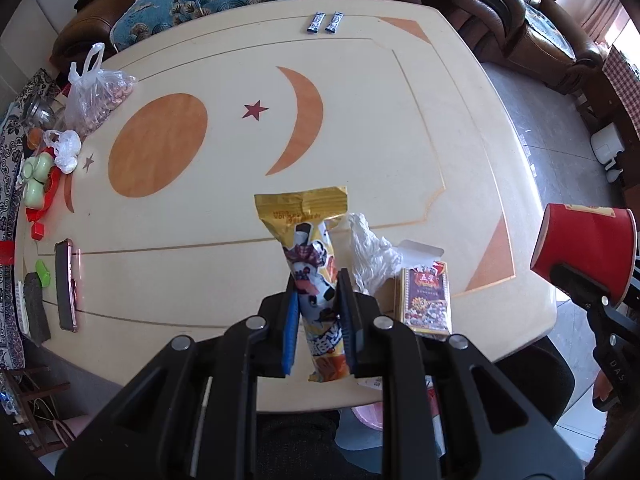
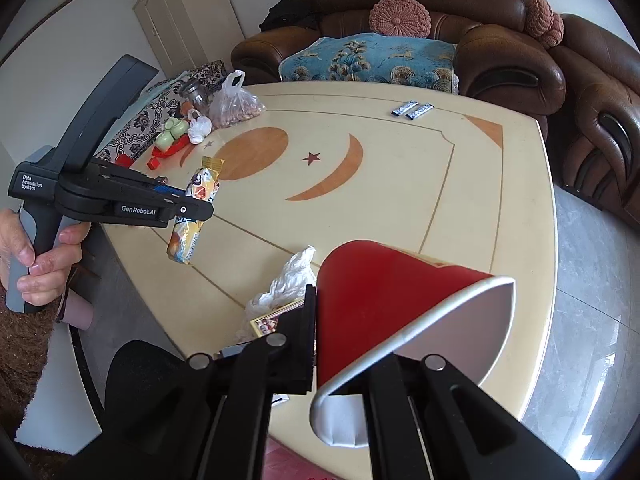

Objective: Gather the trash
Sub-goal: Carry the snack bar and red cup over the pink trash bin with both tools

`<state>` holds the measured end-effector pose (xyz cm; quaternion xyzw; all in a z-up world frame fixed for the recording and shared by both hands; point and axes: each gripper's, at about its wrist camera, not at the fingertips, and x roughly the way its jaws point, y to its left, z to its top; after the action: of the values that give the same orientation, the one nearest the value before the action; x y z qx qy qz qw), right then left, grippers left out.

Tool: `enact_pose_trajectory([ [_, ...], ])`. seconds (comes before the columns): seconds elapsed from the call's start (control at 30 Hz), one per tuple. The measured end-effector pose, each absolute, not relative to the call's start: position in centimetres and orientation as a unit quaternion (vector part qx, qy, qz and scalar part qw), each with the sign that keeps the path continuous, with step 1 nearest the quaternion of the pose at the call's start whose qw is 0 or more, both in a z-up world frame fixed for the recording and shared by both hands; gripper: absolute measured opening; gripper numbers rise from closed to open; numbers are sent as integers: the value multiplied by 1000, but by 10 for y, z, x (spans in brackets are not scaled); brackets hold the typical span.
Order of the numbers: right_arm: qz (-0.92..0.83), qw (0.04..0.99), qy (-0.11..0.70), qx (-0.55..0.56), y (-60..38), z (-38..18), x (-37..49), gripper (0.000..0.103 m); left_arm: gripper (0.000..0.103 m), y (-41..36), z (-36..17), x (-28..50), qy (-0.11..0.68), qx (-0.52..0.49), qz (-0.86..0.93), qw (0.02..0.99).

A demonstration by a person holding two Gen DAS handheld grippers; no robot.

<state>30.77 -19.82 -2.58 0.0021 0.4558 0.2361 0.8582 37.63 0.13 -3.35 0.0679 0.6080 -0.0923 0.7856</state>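
The snack wrapper [image 1: 316, 280] sits pinched between the left gripper [image 1: 318, 312] jaws, which are closed narrowly on its middle; its gold crimped end fans out ahead of the fingertips and its orange end hangs back toward the camera. In the right wrist view the same wrapper [image 2: 196, 208] hangs clear above the desk [image 2: 480, 200], gripped crosswise. Its print is cartoon-like, but the lettering is too warped to read.

The right gripper [image 2: 340, 320] holds a red paper cup [image 2: 400, 312] on its side, white mouth toward the camera, jaws spread to the cup's width; only the left finger [image 2: 306, 340] shows fully (the other is hidden behind the cup's rim). A gold band on the cup carries marks I cannot make out.

On the desk just beside the wrapper lie a crumpled white tissue [image 1: 370, 256] and, touching it, a small purple box [image 1: 426, 300] with its flap open; its label is illegible. The left tool's body [image 2: 132, 204] reads "GenRobot.AI" and "Data Acquisition System", and the person's hand [image 2: 44, 264] grips its handle.

Farther off, two blue sachets [image 1: 324, 22] lie side by side at the far edge, a clear bag [image 1: 96, 96] of nuts stands at the left, and a phone [image 1: 66, 284] lies near the left edge. A brown sofa [image 2: 400, 48] is behind.
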Motion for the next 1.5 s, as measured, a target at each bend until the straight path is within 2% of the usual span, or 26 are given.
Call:
enact_pose_trajectory([
  [0.3,238,868,435,-22,-176,6,232,3,19,-1,-9,295,581,82,-129,799],
  [0.73,245,854,459,-18,-161,-23,147,3,19,-12,-24,207,566,101,-168,801],
  [1.13,249,833,495,10,-162,-79,103,3,19,-31,-83,156,572,89,-195,792],
  [1.5,212,831,513,31,-175,-137,79,3,19,-57,-151,115,577,118,-217,778],
])
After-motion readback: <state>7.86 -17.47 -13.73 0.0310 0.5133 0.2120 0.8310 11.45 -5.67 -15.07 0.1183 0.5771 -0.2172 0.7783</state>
